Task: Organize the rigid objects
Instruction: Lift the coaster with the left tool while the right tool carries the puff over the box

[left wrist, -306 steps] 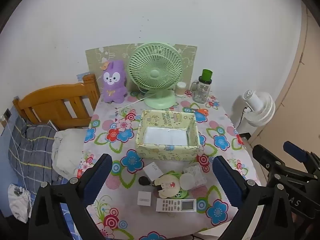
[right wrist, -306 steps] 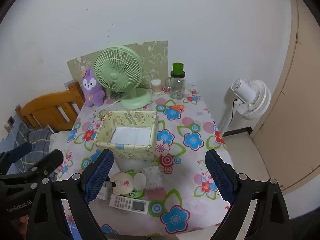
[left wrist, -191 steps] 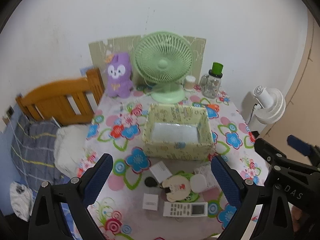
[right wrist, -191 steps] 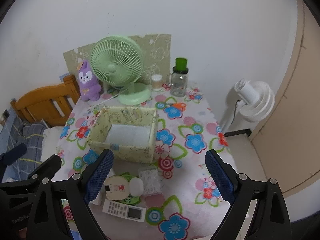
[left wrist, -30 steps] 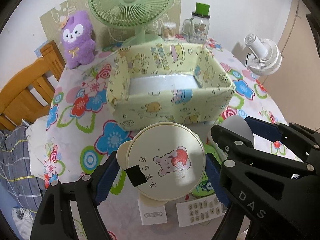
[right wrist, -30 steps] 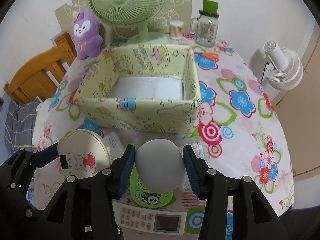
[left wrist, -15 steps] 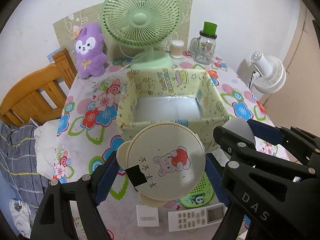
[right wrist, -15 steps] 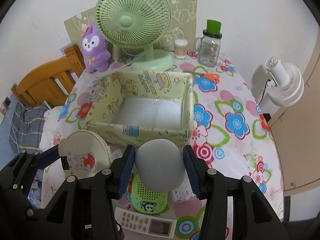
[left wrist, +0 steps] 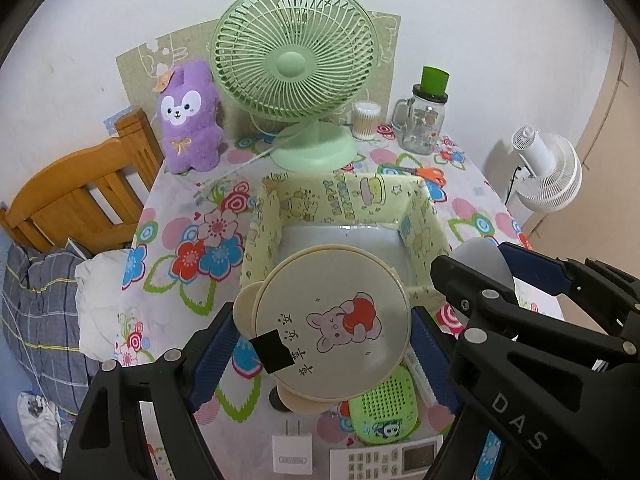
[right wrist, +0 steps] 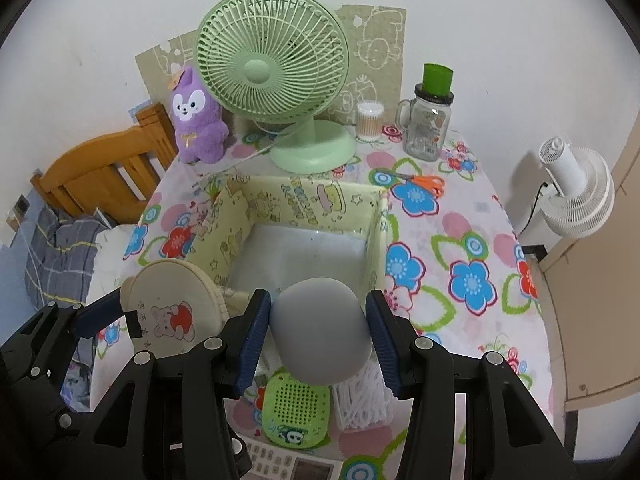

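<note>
Left hand-held gripper [left wrist: 322,340]: we see it pinching round cream case with rabbit print [left wrist: 332,322], held above near wall of yellow storage box [left wrist: 344,196]. Right hand-held gripper [right wrist: 318,338]: pads clamped on smooth grey rounded object [right wrist: 320,330], also just short of box. Our worry: grey object curved, may squirt out if tilted; two grippers close together, could collide over box. Green speaker-like gadget [right wrist: 296,414], remote control [left wrist: 390,458], white adapter [left wrist: 292,454] remain on tabletop [right wrist: 460,240].
</note>
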{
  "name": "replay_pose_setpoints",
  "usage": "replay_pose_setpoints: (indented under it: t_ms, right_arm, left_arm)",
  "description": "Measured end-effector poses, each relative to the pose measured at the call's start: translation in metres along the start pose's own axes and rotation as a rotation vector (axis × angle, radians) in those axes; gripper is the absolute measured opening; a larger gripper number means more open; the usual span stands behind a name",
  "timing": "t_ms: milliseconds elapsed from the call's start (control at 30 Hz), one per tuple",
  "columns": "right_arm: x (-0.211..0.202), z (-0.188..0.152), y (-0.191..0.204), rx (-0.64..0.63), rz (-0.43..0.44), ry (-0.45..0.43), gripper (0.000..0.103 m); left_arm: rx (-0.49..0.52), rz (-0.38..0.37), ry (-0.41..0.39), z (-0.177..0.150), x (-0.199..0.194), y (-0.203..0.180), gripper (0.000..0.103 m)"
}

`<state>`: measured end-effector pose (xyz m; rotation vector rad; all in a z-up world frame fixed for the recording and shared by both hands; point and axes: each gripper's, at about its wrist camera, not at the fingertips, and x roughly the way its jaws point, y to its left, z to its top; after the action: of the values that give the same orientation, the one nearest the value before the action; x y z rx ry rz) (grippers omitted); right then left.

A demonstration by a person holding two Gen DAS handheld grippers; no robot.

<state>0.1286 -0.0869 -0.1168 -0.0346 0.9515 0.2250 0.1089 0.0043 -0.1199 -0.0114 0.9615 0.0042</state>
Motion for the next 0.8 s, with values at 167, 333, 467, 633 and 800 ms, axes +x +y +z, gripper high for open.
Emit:
replay_pose_setpoints:
  t_ms: [167,333,467,633,800]
  right_arm:
    - [0.006,0.012,-0.004,-0.002,0.001,0.002,0.053]
    - [0.016,0.022,-0.006,-0.002,0.009,0.01,0.053]
    - [0.025,0.031,-0.01,0.004,0.015,0.017,0.053]
    - [0.036,0.04,-0.014,0.012,0.019,0.022,0.053]
    - [0.049,0.049,-0.018,0.008,0.021,0.035,0.053]
  left_arm:
    - [-0.005,0.0,-0.001,0.011,0.005,0.0,0.085]
    - [-0.005,0.001,0.003,0.022,0.015,0.001,0.085]
    - [-0.01,-0.003,0.011,0.03,0.025,0.002,0.085]
    - [-0.007,0.005,0.007,0.04,0.034,0.002,0.085]
    - [0.0,0.006,0.012,0.047,0.047,0.002,0.085]
